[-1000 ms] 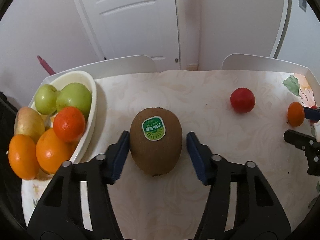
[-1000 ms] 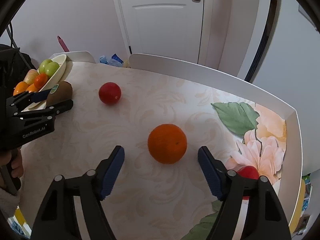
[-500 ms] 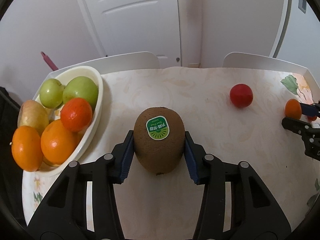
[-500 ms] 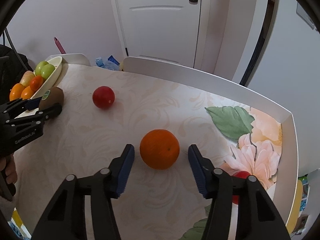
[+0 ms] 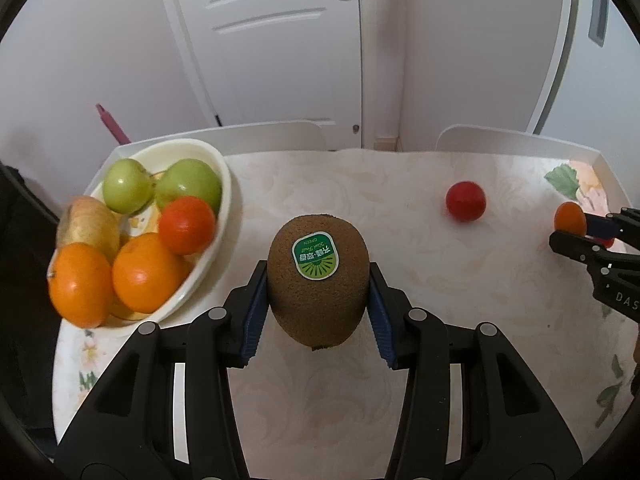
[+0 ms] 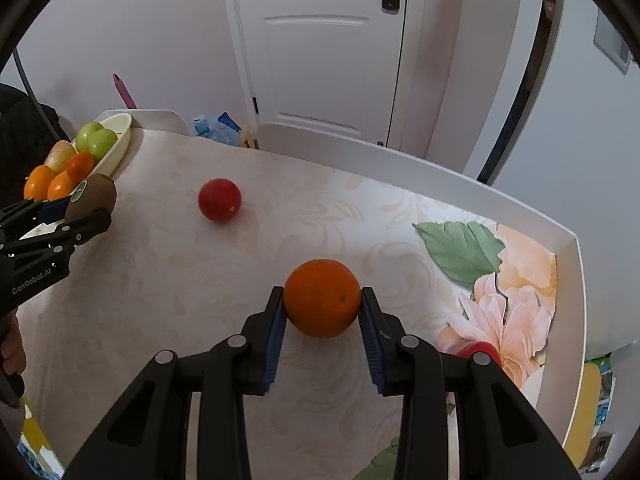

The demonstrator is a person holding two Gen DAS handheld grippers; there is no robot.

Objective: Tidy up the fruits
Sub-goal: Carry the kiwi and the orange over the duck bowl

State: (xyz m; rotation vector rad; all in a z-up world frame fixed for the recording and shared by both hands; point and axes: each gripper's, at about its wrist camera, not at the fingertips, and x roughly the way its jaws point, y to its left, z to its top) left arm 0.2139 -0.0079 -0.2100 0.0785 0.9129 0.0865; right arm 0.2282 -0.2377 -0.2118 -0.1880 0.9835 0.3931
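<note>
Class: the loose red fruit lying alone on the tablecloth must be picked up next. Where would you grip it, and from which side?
Grip the red fruit across its widest middle, coming from above. It is round, so no side is better, and the tablecloth around it looks clear.

Lighting: soft, even indoor light, moderately bright. Shadows: faint, beneath the kiwi point(image 5: 318, 286) and the orange point(image 6: 322, 298). Blur: slight smear on fruit in the bowl point(image 5: 224, 184) at the table's point(image 5: 400, 360) left edge. Distortion: fisheye bending, black vignette at corners.
</note>
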